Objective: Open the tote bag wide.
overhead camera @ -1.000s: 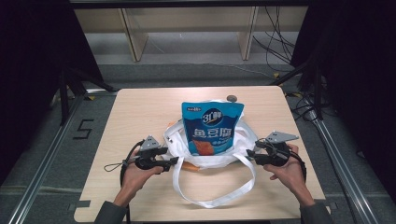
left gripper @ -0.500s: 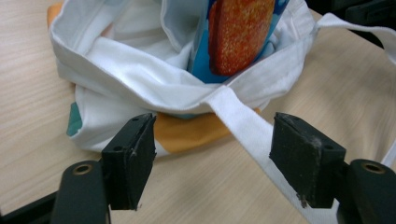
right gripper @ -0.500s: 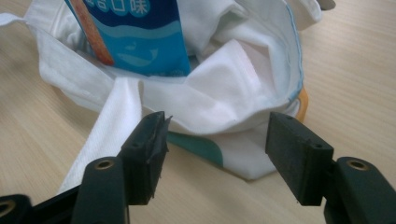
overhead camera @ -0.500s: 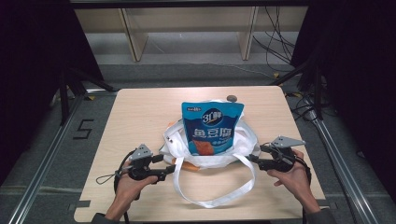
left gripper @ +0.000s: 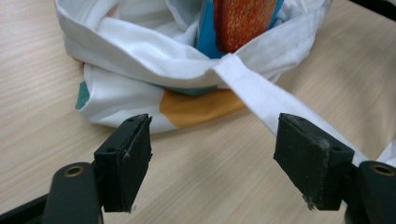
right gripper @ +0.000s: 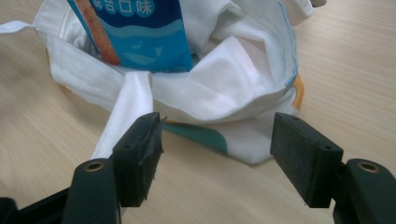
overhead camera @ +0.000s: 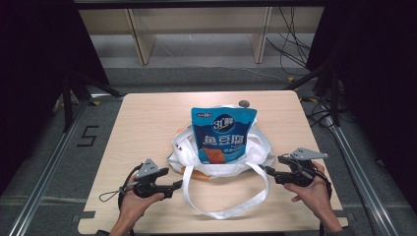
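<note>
- Now, from the high view, a white cloth bag sits in the middle of the bench, with a blue snack pouch standing up inside it so its top sticks out toward 12 o'clock.
- One long strap loops out toward 6 o'clock, close to the near edge of the bench.
- At 8 o'clock from the bag, the left gripper is held low, and the right gripper is at 4 o'clock; both point in at the bag.
- There is lots of bare bench at 9, 3 and 12 o'clock, so I think there is room to slide or lift the bag.
- Next, in the left gripper view, its fingers are wide apart and hold nothing.
- The bag's floppy rim lies ahead at 12 o'clock, and the strap runs past the finger at 3 o'clock.
- Last, in the right gripper view, its fingers are also wide apart and hold nothing.
- The bag's corner sits between them, a little ahead, and the strap passes beside the finger at 9 o'clock.
- I think both hands wait at the sides so each can pinch the rim.
</note>
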A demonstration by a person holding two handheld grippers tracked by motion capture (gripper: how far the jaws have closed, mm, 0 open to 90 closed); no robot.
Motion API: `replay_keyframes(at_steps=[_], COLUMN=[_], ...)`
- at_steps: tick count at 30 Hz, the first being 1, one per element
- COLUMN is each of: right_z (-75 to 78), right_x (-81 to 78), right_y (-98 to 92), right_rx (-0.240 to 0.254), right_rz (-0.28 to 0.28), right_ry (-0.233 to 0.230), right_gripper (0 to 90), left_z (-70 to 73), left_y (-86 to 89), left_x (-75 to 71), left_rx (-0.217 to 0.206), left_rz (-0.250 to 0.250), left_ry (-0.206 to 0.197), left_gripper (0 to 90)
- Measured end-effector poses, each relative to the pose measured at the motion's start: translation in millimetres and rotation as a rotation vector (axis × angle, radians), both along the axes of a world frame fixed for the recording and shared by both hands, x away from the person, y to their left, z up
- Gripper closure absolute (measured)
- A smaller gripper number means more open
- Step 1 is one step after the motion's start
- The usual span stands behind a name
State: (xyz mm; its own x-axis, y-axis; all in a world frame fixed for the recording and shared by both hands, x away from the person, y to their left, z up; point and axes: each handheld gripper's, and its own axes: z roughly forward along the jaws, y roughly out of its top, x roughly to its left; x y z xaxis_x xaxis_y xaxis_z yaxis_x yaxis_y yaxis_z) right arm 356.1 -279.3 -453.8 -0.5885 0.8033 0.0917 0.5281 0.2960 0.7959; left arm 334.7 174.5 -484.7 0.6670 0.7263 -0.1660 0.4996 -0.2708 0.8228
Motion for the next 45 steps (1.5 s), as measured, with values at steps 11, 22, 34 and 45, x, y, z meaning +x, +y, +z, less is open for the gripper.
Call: replay_keyframes(at_steps=[11,22,34,45], right_z=[-12.2,-23.8,-29.6,-36.3], right_x=[-27.8,-41.9,-63.6,-79.1], right_y=[-16.5,-22.5,-19.3,-14.6], right_rx=[0.029,-0.004,-0.018,-0.073], right_rz=[-0.031,-0.008,0.020,0.075], right_ry=[0.010,0.006,0.037,0.046], right_gripper=[34.5,32.3,27.8,25.5], left_z=[-5.1,-8.2,-13.8,-17.7], left_y=[-3.4,-3.1,-12.2,-18.5], left_x=[-17.3,-28.4,-44.9,-54.9], left_rx=[0.015,0.032,0.065,0.126], left_rz=[-0.004,-0.021,-0.051,-0.098], left_ry=[-0.008,-0.008,-0.005,-0.001], left_gripper=[24.0,23.7,21.5,20.3])
